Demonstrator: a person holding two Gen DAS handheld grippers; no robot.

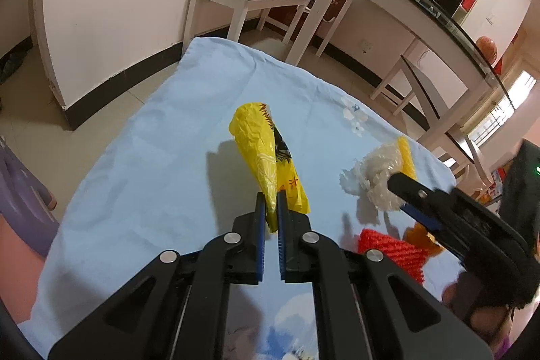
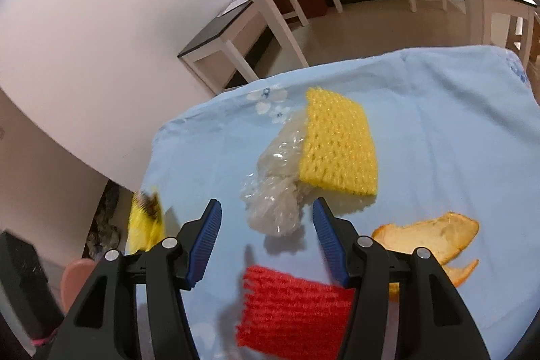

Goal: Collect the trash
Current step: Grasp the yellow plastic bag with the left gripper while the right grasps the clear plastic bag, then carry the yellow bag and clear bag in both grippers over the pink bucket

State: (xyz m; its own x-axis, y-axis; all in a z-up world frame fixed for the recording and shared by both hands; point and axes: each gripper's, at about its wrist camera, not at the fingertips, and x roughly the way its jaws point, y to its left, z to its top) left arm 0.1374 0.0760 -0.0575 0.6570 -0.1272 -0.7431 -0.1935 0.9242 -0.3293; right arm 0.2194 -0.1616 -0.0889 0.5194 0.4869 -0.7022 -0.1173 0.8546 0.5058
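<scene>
Blue cloth [image 2: 438, 123], clear wrap [image 2: 276, 191] between right tool [image 2: 266, 225] tips

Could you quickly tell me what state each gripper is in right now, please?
Left gripper: shut on the yellow plastic bag.
Right gripper: open, holding nothing, its fingers on either side of the crumpled clear plastic.

Right tongs [image 2: 266, 218] gape around a crumpled clear plastic wad [image 2: 275, 191]; yellow foam net [image 2: 339, 144] touches it beyond.
</scene>
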